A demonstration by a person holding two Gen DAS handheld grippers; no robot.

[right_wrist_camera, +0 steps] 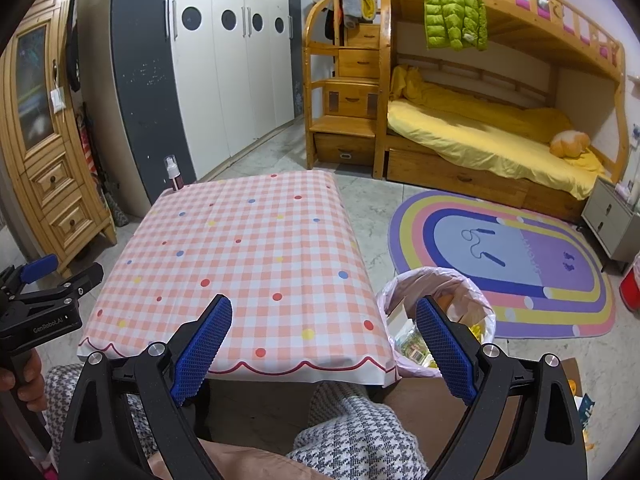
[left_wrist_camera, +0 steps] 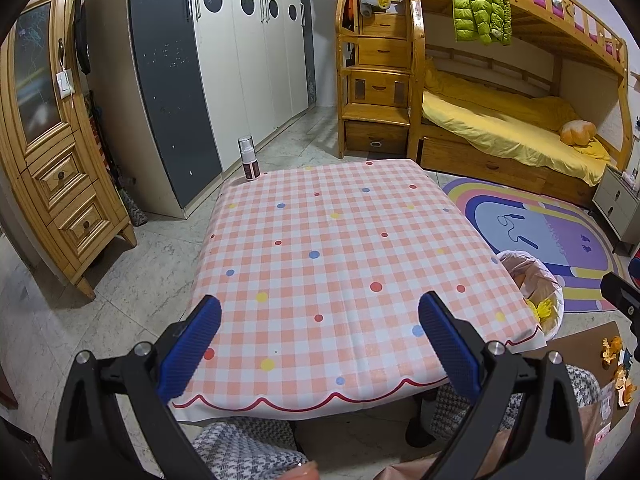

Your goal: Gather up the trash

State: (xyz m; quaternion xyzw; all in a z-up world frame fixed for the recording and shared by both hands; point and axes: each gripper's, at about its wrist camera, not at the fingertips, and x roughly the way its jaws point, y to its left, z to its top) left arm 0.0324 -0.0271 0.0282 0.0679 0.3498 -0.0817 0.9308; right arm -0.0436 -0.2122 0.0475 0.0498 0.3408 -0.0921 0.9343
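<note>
While both tongs hang over the near edge of the desk (left_wrist_camera: 340, 248), neither grips anything: the left tongs (left_wrist_camera: 320, 344) stand with their blue pads spread wide, and the right tongs (right_wrist_camera: 324, 344) are spread just as wide. In the right wrist view the left tongs show again at the far left, beside the desk's near left corner, a hand on their handle.

The desk carries a pink checked cloth with coloured dots. A spray bottle (left_wrist_camera: 249, 159) stands upright at its far left corner; nothing else shows on the cloth.

The bin (right_wrist_camera: 436, 280), lined with a pale pink bag, sits on the floor just beside the desk's right side, near the near corner. Trash (right_wrist_camera: 414, 344) lies inside it: paper or packaging and something yellow, too jumbled to name. The right tongs' right pad overlaps the bin's opening in that view.

Orange scraps (left_wrist_camera: 618, 364) lie on a brown board on the floor, right of the bin and near the frame edge.

Beyond, a rainbow rug (right_wrist_camera: 520, 248) lies before a wooden bunk bed (left_wrist_camera: 500, 128), and a green jacket (left_wrist_camera: 480, 4) hangs from the top rail
</note>
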